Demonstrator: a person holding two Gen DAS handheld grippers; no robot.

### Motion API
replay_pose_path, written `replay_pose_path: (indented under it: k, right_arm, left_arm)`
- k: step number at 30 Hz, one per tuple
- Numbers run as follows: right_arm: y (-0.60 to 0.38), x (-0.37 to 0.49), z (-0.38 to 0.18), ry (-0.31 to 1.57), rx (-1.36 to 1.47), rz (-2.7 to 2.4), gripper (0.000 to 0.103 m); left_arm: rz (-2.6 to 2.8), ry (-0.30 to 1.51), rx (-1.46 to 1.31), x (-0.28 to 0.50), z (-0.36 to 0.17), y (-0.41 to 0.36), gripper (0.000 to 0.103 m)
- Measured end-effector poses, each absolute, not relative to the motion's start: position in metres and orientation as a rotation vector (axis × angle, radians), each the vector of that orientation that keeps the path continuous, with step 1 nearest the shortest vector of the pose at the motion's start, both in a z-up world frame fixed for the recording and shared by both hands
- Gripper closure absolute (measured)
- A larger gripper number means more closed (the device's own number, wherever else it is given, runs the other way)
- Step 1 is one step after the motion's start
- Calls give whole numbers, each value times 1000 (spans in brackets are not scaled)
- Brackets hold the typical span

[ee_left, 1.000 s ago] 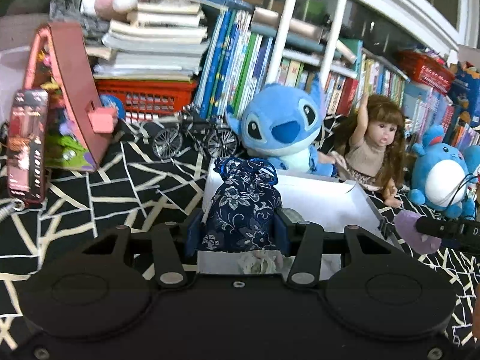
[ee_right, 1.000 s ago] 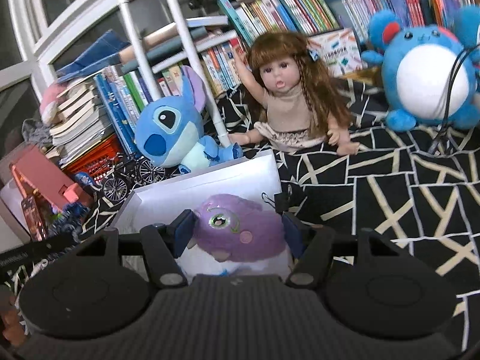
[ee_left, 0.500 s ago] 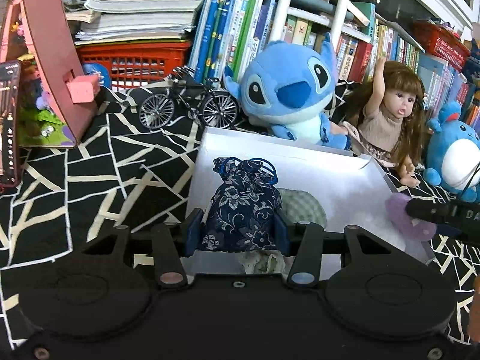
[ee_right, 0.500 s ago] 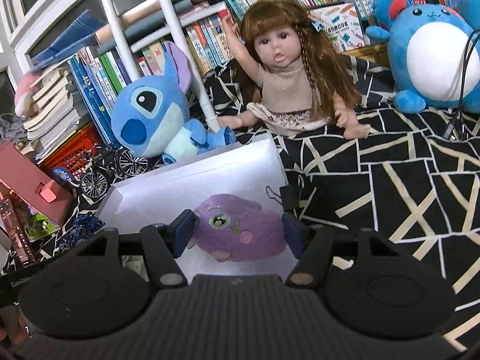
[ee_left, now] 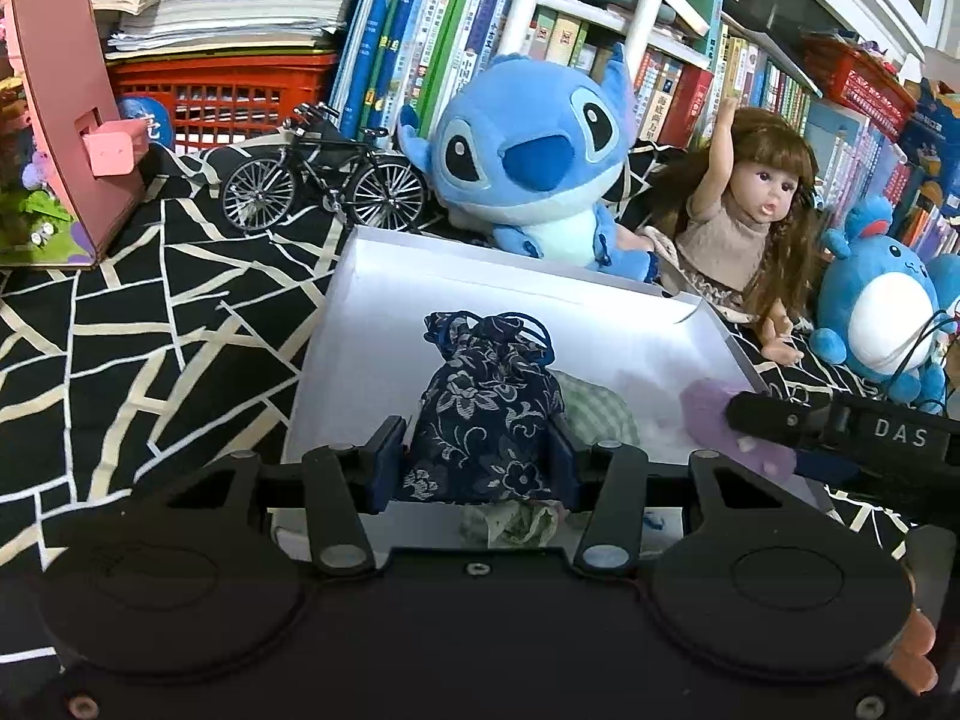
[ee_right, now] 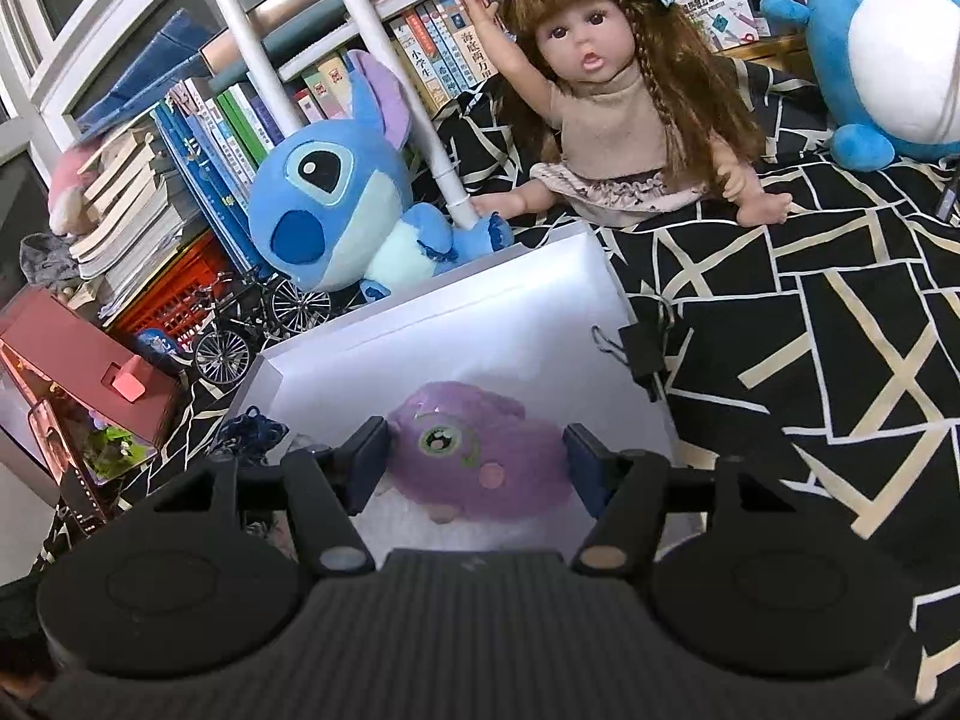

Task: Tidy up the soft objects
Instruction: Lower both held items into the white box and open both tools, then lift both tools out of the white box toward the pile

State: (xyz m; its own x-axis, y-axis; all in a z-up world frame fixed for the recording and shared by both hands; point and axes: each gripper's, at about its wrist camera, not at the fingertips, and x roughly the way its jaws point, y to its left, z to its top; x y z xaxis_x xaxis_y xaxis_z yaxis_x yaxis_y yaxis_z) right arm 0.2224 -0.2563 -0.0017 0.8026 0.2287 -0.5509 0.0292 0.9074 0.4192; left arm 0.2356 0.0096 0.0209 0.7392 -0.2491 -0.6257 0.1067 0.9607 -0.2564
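My left gripper (ee_left: 474, 462) is shut on a dark blue floral drawstring pouch (ee_left: 486, 414), held upright over the near part of a white shallow box (ee_left: 456, 276). A green checked soft item (ee_left: 594, 414) lies in the box behind the pouch. My right gripper (ee_right: 477, 468) is shut on a purple plush toy (ee_right: 480, 450) low inside the same box (ee_right: 528, 324). The right gripper (ee_left: 840, 426) and purple toy (ee_left: 708, 414) also show in the left wrist view at the box's right side.
A blue Stitch plush (ee_left: 528, 162), a doll (ee_left: 750, 222) and a round blue plush (ee_left: 882, 306) sit behind the box on a black patterned cloth. A model bicycle (ee_left: 324, 174), a red crate (ee_left: 222, 90), a pink house model (ee_left: 66, 120) and bookshelves stand at the back. A binder clip (ee_right: 642, 348) lies right of the box.
Both grippers have moved forward and down over the white box, each still holding its soft item. The purple toy now sits lower in the box.
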Motion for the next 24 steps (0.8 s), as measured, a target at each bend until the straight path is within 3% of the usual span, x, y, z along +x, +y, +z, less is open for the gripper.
replay_pose_path:
  k: [15, 24]
  right_arm:
    - [-263, 219, -9, 649, 347, 24, 37]
    - [-264, 215, -7, 645, 360, 44, 33]
  left_arm:
    - [-188, 724, -202, 231, 21, 22, 52]
    - [-194, 727, -186, 227, 18, 17, 35]
